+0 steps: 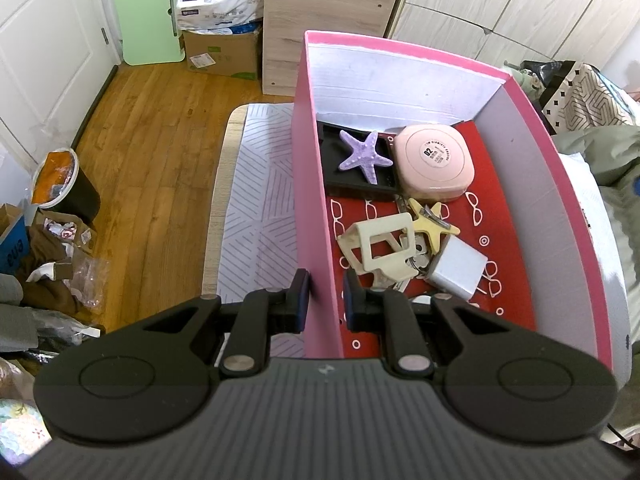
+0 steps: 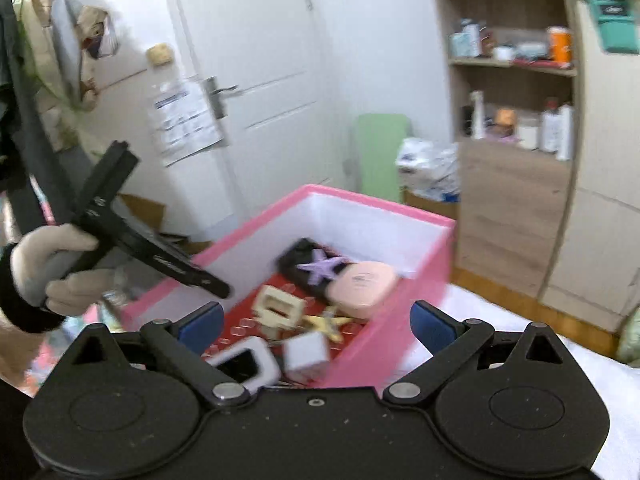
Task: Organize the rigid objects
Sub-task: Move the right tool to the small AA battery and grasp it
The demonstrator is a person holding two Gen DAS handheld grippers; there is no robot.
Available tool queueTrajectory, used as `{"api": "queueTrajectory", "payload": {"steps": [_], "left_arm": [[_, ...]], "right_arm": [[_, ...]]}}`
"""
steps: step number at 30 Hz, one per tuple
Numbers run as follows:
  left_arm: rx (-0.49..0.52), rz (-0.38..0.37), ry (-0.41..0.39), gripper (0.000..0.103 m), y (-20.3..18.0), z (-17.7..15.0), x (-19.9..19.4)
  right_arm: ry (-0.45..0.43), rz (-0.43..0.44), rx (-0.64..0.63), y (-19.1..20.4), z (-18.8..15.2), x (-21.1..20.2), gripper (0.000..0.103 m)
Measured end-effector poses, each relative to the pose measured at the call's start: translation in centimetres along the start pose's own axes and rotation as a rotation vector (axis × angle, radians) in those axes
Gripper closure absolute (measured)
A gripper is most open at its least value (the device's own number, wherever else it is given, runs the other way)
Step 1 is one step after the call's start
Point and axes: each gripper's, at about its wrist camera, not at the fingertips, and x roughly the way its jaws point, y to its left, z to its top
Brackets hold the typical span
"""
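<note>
Beneath pink box [image 1: 316, 200], patterned mat [image 1: 256, 184], wood floor [image 1: 160, 128].

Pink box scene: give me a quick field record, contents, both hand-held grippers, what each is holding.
container: pink cardboard box, open top, red patterned floor
contents: purple starfish on black tray; pink rounded compact case; cream hair claw clip; yellow star clip; white cube charger
left hand-held gripper: closed on the box's near side wall
right hand-held gripper: open, empty, above the box
image quality: right wrist view blurred
</note>
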Motion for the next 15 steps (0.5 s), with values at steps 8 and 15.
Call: {"api": "queueTrajectory", "payload": {"steps": [8,15], "left_arm": [[0.009,0.016,0.015,0.088,-0.4,0.2,0.1],[0.001,0.022,0.02,0.088,-0.5,0.3,0.1]], "right_arm": [[-0.101,-0.189,-0.208,-0.2,-2.4,-5.0,0.002],[0.032,-0.283,-0.009,-4.7,-5.3,-2.9,0.004]]}}
